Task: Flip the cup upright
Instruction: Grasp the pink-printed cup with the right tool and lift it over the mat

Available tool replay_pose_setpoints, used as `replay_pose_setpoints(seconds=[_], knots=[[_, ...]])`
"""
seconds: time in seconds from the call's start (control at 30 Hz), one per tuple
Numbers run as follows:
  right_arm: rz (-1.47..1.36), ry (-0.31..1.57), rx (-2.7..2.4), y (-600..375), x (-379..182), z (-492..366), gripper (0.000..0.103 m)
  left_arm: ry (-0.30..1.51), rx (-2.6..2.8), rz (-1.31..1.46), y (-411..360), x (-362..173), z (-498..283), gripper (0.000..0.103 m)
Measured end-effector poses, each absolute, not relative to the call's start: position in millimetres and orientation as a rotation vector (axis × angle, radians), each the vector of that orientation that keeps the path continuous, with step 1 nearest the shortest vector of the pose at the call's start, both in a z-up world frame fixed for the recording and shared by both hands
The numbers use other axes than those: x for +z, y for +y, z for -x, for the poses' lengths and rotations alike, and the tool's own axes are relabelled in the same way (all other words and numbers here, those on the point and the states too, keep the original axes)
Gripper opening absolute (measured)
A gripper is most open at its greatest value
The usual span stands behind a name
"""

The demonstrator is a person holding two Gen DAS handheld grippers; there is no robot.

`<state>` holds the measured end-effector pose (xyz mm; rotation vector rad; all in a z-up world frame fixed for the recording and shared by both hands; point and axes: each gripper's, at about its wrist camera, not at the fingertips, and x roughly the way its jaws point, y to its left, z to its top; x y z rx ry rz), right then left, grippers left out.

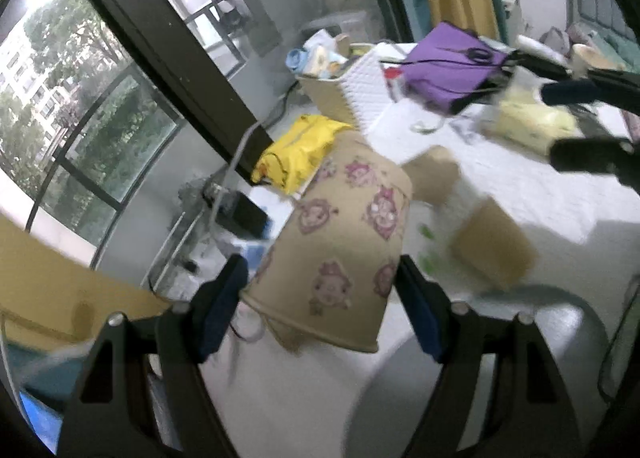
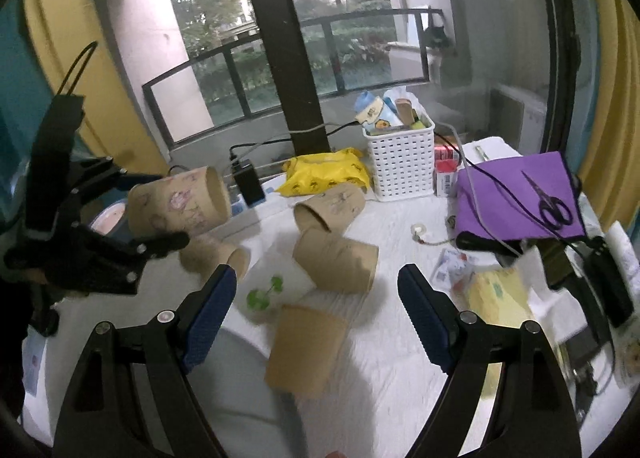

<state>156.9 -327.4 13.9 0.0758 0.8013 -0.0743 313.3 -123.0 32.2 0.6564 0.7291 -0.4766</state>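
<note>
One printed paper cup sits pinched between the blue ribbed pads of my left gripper, lifted off the table and tilted, so I judge the flip is midway; next I must turn its mouth upward and set it down. My right gripper hangs spread wide, holding nothing. Beyond, plain brown cups lie toppled on the white quilted cloth.
</note>
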Motion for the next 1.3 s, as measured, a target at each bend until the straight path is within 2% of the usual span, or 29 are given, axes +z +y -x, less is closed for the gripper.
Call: replay_pose_setpoints(seconds=[0.3,0.6,0.83,1.3], knots=[[-0.053,0.818,-0.028,-288,11,-97,0.085,0.766,-0.495,-0.537,-91,6,-201,0.076],[-0.047,0.846,0.006,-255,-9,-44,0.085,0.844,-0.5,-0.445,-75,-38,-133,0.076],[-0.068,0.894,0.008,-251,-33,-22,0.086,0.885,-0.536,-0.429,-82,-60,-112,0.076],[-0.032,0.969,0.034,-256,-56,-21,0.085,0.916,-0.576,-0.436,-97,-82,-121,0.079]])
